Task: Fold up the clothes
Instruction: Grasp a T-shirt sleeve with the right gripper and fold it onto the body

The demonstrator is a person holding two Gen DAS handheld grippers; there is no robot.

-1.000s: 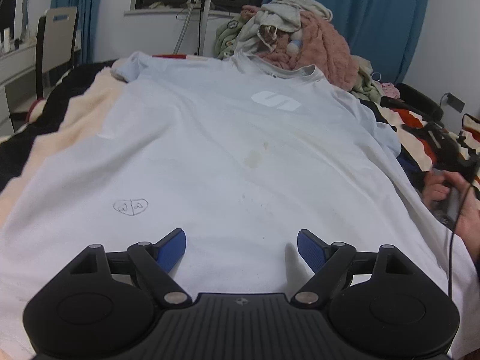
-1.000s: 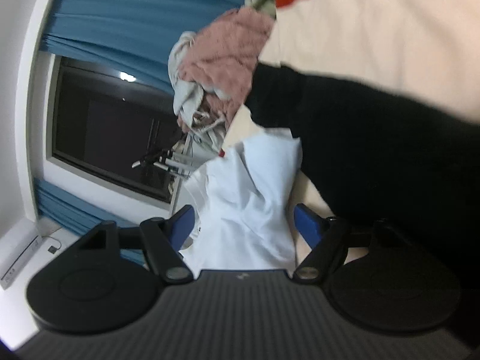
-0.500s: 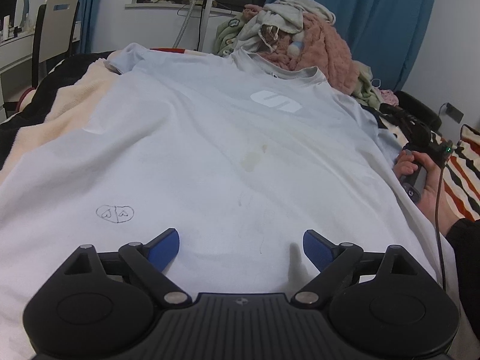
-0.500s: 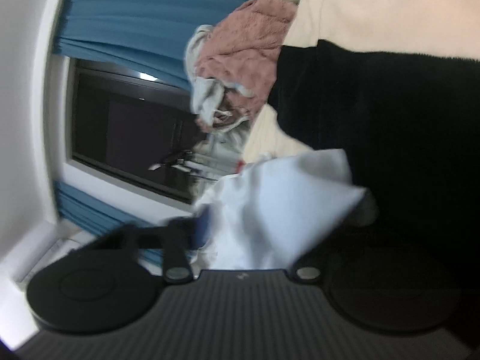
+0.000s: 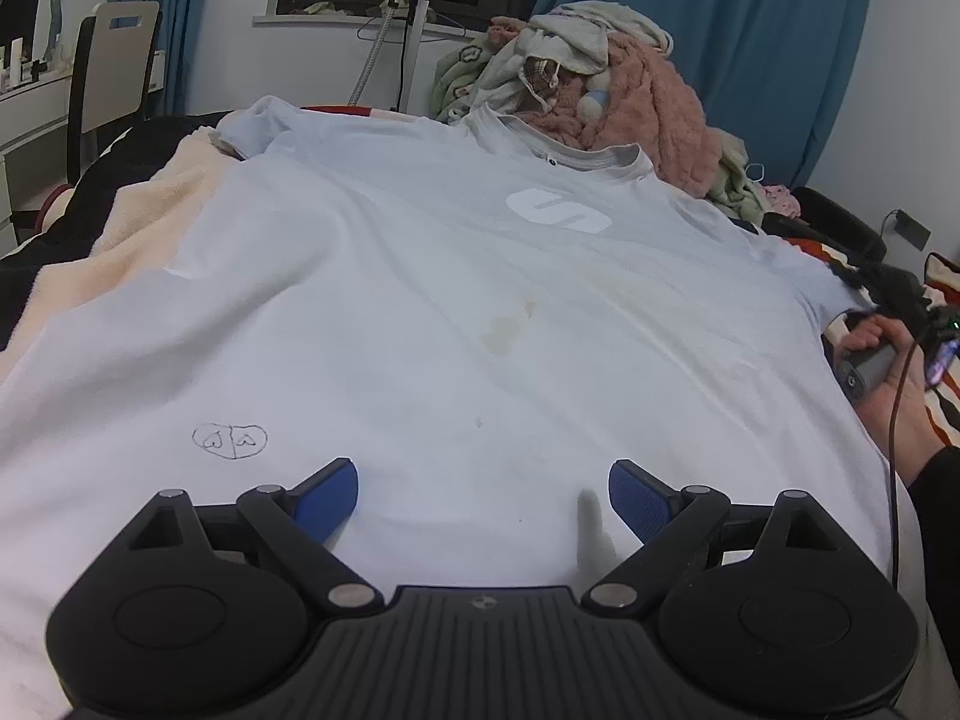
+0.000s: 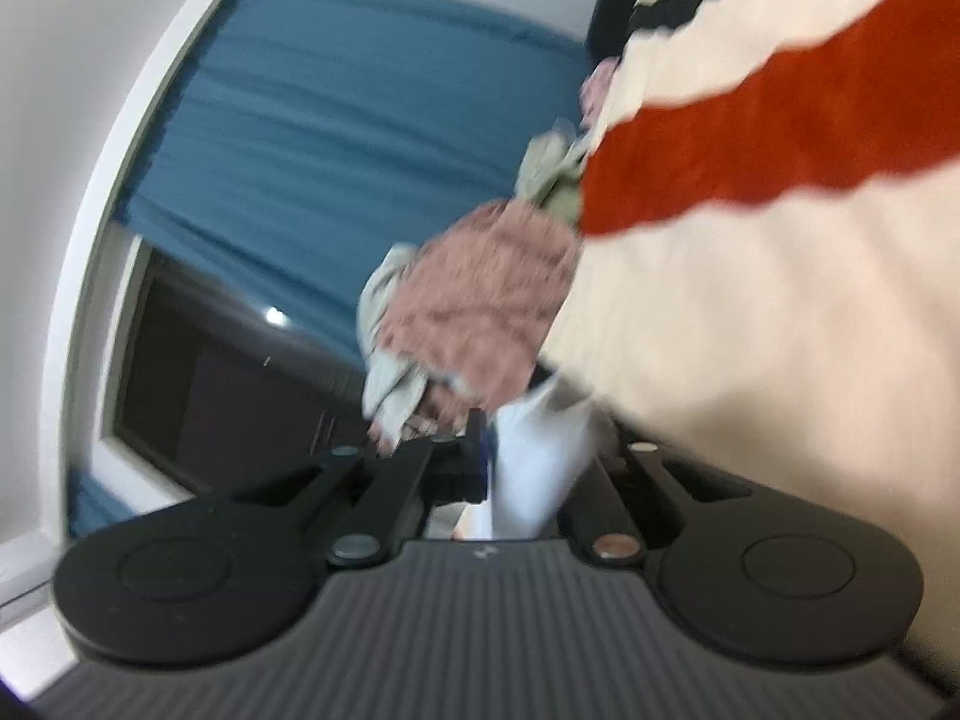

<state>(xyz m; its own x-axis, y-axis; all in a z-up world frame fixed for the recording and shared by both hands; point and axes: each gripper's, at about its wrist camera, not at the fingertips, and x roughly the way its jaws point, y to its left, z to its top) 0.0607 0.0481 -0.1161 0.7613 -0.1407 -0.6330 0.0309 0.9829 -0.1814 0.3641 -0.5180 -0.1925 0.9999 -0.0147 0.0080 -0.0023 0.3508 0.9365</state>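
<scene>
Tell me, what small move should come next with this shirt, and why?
Probably carry the right gripper, shut on the sleeve, inward over the white T-shirt. The shirt lies spread flat on the bed, and the left gripper hovers open above its hem.

The shirt (image 5: 420, 312) is pale blue with a yellow stain. The curtains (image 5: 750, 48) are blue. The blanket (image 6: 780, 180) has red, black and cream stripes.

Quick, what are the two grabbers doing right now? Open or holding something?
Left hand-held gripper: open, empty, over the white T-shirt.
Right hand-held gripper: shut on the T-shirt's sleeve.
</scene>
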